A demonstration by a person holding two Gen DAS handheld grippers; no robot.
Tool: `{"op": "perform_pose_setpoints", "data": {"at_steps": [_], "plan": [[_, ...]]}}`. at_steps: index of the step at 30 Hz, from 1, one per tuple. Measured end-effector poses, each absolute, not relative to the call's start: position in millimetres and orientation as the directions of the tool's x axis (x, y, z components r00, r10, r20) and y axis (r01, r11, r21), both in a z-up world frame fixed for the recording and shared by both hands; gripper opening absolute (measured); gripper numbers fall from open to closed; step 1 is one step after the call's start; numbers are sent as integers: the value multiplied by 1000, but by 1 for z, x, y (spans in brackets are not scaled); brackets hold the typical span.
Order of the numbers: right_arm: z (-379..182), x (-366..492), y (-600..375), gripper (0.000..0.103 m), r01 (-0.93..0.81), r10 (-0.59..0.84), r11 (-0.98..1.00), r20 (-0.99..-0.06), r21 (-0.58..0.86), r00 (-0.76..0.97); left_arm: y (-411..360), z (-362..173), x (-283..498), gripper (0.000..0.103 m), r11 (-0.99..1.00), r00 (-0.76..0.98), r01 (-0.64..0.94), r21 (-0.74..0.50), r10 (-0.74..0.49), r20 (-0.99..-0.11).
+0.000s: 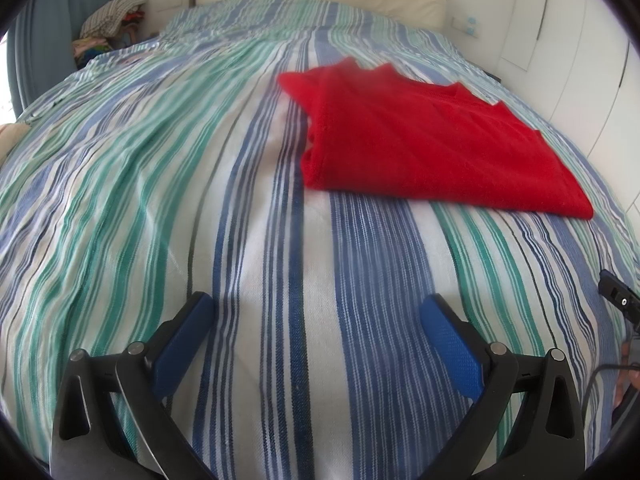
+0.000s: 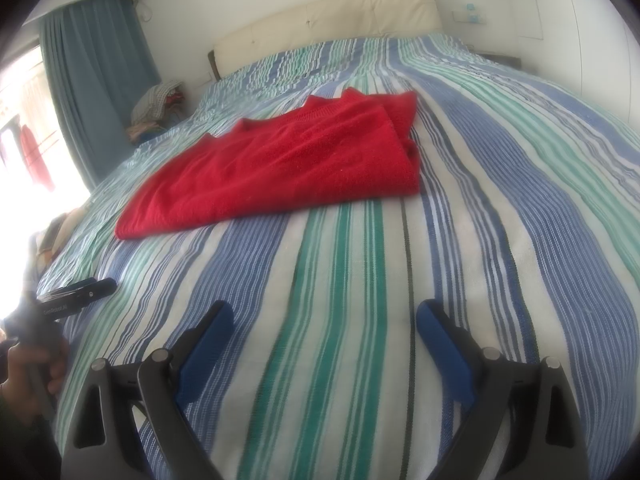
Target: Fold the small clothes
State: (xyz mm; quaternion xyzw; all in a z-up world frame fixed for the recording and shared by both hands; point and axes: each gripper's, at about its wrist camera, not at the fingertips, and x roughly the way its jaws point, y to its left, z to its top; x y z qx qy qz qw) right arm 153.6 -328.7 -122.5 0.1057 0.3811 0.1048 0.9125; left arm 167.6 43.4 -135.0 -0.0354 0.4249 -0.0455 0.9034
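Red garment [image 1: 432, 140] lies part-folded mid-bed on striped sheet [image 1: 240, 220], apart from both tools. Left gripper [image 1: 316, 344] & right gripper [image 2: 324, 344] spread wide, empty. Next: grab near corners evenly, fold w/o bunching

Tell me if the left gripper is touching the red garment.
Apart. In the left wrist view the left gripper is open over bare striped bedspread, with stripes showing between its fingers and the red garment farther up the bed.
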Motion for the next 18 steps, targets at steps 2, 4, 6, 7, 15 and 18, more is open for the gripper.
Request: {"op": "perform_pose_setpoints", "data": {"at_steps": [2, 4, 6, 7, 15, 18], "plan": [[-122, 154, -329, 92, -111, 272, 956, -673, 273, 688, 43, -135, 168, 103, 993, 635, 52, -103, -112, -765], [-122, 154, -329, 92, -111, 272, 956, -673, 273, 688, 43, -135, 168, 103, 993, 635, 52, -103, -112, -765], [-122, 154, -329, 92, -110, 272, 956, -674, 273, 687, 43, -135, 168, 103, 993, 635, 52, -102, -112, -765], [-122, 154, -329, 92, -110, 272, 956, -674, 273, 687, 43, -135, 168, 103, 993, 635, 52, -102, -112, -765], [-122, 154, -329, 92, -110, 272, 956, -674, 273, 687, 43, -134, 168, 103, 993, 629, 53, -105, -115, -769], [-122, 154, -329, 92, -110, 272, 956, -674, 273, 687, 49, -124, 168, 102, 990, 610, 52, -131, -136, -781]]}}
